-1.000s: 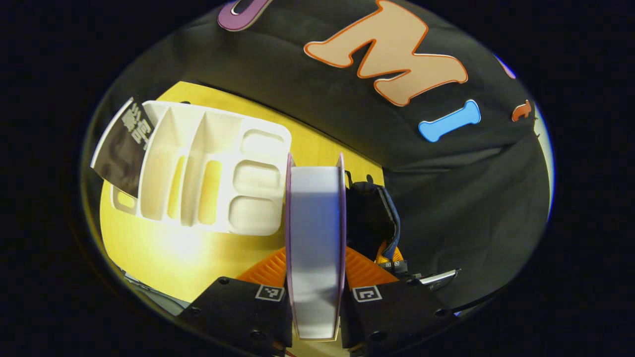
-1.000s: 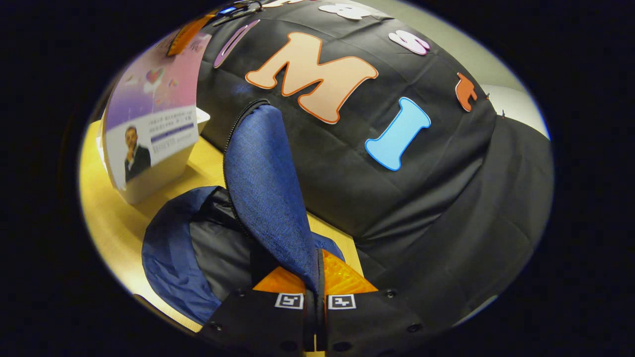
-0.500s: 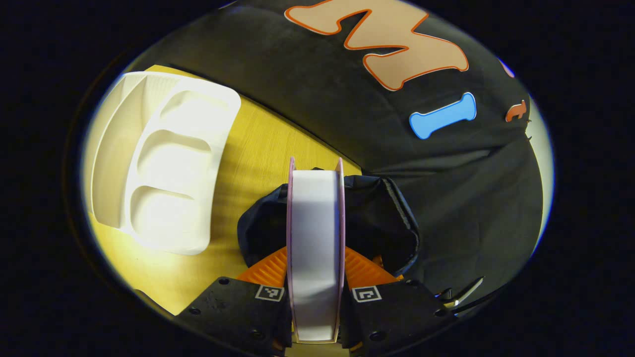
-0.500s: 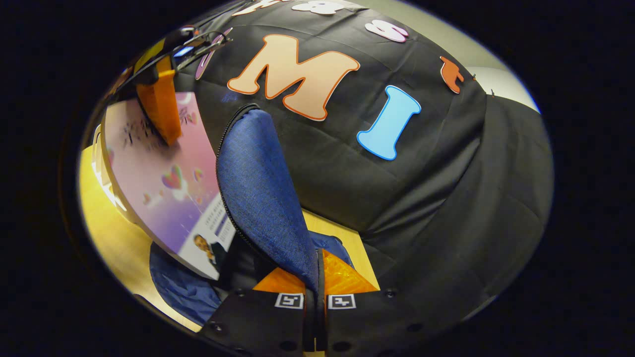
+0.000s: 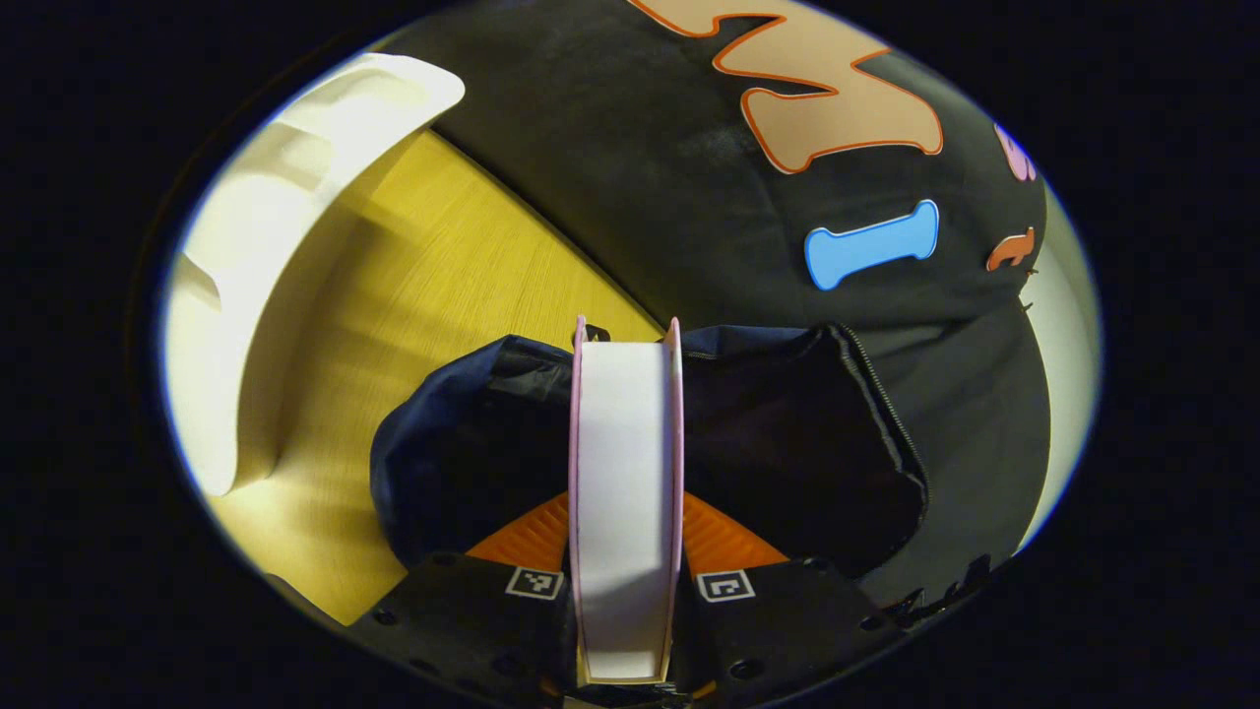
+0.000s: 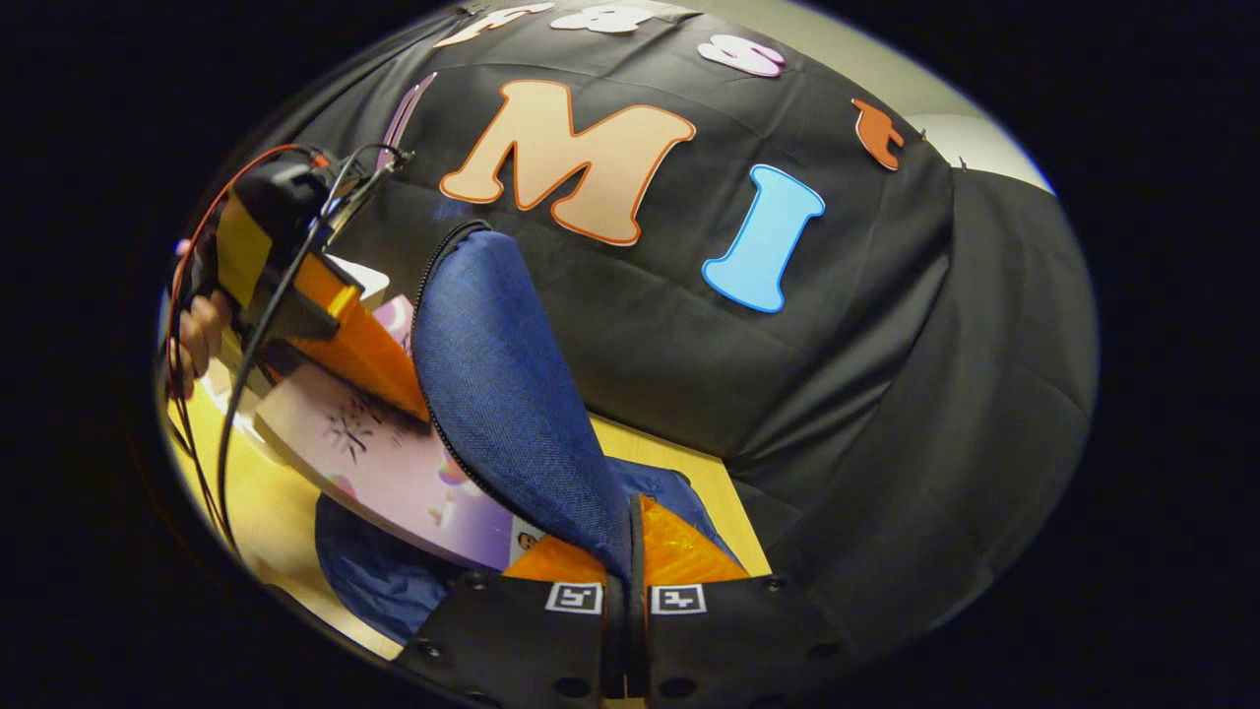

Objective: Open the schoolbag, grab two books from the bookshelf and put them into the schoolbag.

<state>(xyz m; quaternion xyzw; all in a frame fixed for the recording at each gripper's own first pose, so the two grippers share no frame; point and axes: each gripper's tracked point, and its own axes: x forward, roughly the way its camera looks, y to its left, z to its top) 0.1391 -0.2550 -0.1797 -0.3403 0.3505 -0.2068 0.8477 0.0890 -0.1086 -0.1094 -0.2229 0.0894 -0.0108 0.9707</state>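
left gripper [image 5: 623, 512] jaws clamped on book [image 5: 623, 473], lower centre, over open schoolbag [image 5: 787, 433] mouth | right gripper [image 6: 626, 551] jaws pinching flap [image 6: 502, 394] up | risk: book corner may catch the rim, or flap slips and mouth closes | bookshelf [image 5: 266, 246] upper left on worktop [image 5: 413, 295]

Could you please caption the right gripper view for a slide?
Right gripper holds the schoolbag flap up as the left gripper lowers a book in.

Recording booth — black cloth wall [image 6: 886, 394], yellow wooden table [image 5: 413, 295], white bookshelf [image 5: 246, 295]
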